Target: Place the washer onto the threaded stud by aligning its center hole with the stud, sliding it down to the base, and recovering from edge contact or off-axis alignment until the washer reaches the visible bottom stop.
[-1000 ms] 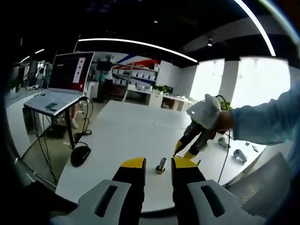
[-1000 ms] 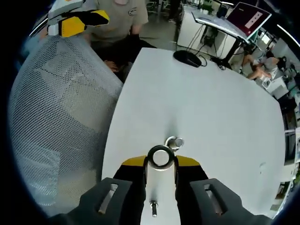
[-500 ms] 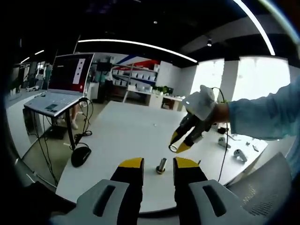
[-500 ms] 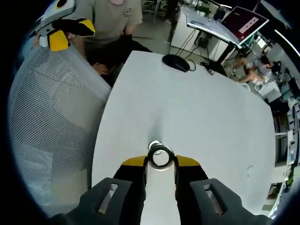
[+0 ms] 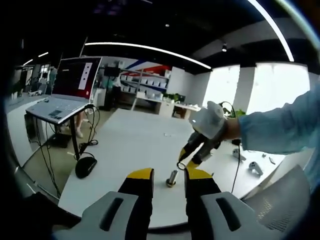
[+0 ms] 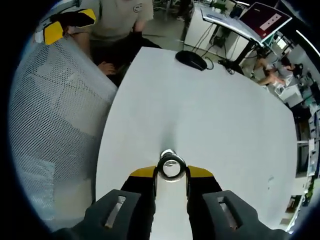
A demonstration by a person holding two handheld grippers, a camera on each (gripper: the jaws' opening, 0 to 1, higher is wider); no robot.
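Note:
A short metal threaded stud (image 5: 171, 178) stands upright on the white table (image 5: 135, 135), seen just beyond the gap of my left gripper (image 5: 170, 181), which is open and empty. My right gripper (image 5: 186, 161) reaches in from the right, shut on a metal washer (image 5: 181, 165) held just above and to the right of the stud's top. In the right gripper view, the washer (image 6: 171, 167) is pinched edge-on between the jaws of my right gripper (image 6: 171, 173), and the stud's top (image 6: 167, 152) peeks out just behind it. The left gripper (image 6: 55, 27) shows at the upper left.
A black mouse (image 5: 86, 166) lies near the table's left edge, also seen as the mouse (image 6: 192, 60). A laptop (image 5: 60, 102) sits on a side stand. A mesh chair back (image 6: 50, 125) stands beside the table (image 6: 225, 115). A seated person is behind it.
My right gripper lifted the washer from beside the stud, swung it left over it, and has now come down close to the stud's top. The left gripper has stayed put.

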